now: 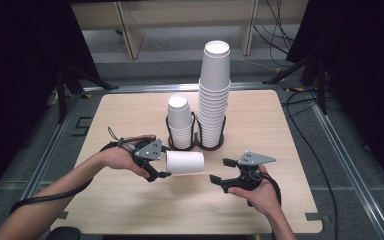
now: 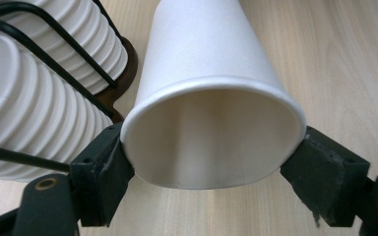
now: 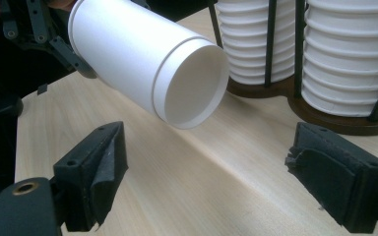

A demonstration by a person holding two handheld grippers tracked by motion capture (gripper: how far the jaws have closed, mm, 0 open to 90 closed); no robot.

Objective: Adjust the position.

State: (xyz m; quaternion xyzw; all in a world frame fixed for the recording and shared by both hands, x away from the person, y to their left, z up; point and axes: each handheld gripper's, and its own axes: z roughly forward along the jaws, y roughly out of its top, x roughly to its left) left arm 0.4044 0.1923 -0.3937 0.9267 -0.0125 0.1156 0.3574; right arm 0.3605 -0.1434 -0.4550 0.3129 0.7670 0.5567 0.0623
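Right now the left gripper (image 1: 161,163) pinches a single white paper cup (image 1: 185,162) at its open rim, one jaw on each side, and holds it sideways above the light wooden bench (image 1: 130,200), its base pointing toward the right gripper (image 1: 221,170). That gripper's jaws stand spread with nothing between them, apart from the cup's base. Just behind the cup stands a dark two-ring wire holder (image 1: 196,142): a short stack of white paper cups (image 1: 180,121) fills its left ring, and a tall stack of white paper cups (image 1: 214,95) fills its right ring.
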